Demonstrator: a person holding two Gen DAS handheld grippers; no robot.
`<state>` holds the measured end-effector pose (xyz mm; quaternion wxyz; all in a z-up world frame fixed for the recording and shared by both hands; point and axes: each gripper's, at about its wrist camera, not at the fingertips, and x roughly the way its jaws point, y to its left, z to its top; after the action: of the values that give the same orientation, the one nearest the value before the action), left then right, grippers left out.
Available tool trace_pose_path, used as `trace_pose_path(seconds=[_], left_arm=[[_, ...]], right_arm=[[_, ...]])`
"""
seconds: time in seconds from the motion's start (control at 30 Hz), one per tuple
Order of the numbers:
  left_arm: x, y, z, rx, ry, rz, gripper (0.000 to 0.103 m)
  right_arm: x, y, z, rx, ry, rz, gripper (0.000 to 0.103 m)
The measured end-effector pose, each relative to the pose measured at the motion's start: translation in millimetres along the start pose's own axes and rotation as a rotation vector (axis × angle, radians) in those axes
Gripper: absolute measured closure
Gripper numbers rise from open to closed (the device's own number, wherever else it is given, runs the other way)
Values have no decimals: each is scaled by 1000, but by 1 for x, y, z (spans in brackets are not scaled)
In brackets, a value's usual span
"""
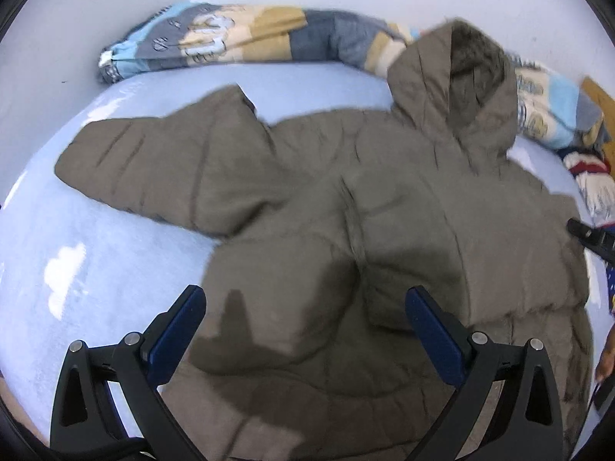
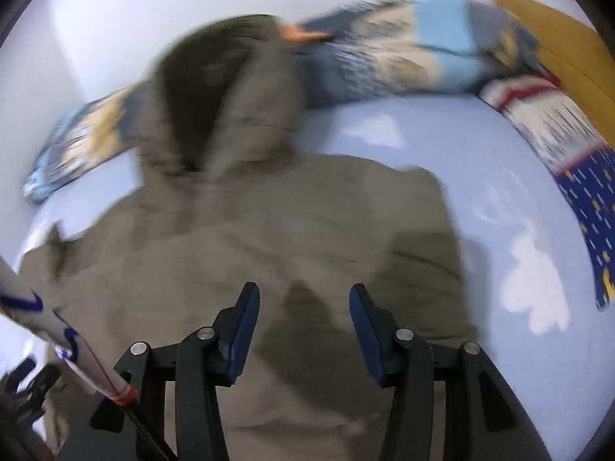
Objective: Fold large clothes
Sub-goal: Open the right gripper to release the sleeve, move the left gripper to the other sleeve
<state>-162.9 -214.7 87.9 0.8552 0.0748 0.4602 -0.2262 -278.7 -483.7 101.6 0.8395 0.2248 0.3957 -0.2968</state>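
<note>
the left gripper (image 1: pixel 305 330) is hanging just above the lower body of the brown puffer jacket (image 1: pixel 346 199), its blue-padded fingers (image 1: pixel 177 334) spread wide with nothing between them, and the right gripper (image 2: pixel 303 326) is hovering over the jacket's middle with its fingers (image 2: pixel 242 334) standing partly apart, also gripping nothing. the jacket is lying front-up on the pale blue bed (image 1: pixel 77 261), with one sleeve (image 1: pixel 153 161) splayed out to the side and the other already lying across the chest, so the fold looks only started. the main risk, in my judgement, is the padding: the quilted fabric is thick and springy, so a shallow pinch may be catching only the outer shell and slipping off mid-lift, or a folded sleeve may be puffing back open once released. the right wrist view is blurred, so aiming a pinch from it looks unreliable. a white tag or strap (image 2: pixel 57 330) is crossing near the right gripper and could snag. farther back, the hood (image 1: pixel 457 77) is resting against the patterned quilt (image 1: pixel 238 34) bunched along the wall, and dragging the jacket may be pulling that bedding along or leaving the hood bulging out of the finished fold.
</note>
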Motion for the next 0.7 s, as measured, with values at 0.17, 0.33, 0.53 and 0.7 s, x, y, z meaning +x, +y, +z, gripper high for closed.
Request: trace_pose_path(seconds=[0.17,0.33,0.53,0.7], left_arm=[[-5,18,3,-42,0,-5,0],[-9,32,4,-45,-3,4,0],[-16,48,8,-74,-14,-11,0],[-25,71,15,-134,-35,-10,0]], right_arm=[[7,64,-16,-93,66,168,50],[35,105,-41,-209,114,118,48],[30,107,-37,-196,122,129,47],[9,116,-46,-225,97,147,47]])
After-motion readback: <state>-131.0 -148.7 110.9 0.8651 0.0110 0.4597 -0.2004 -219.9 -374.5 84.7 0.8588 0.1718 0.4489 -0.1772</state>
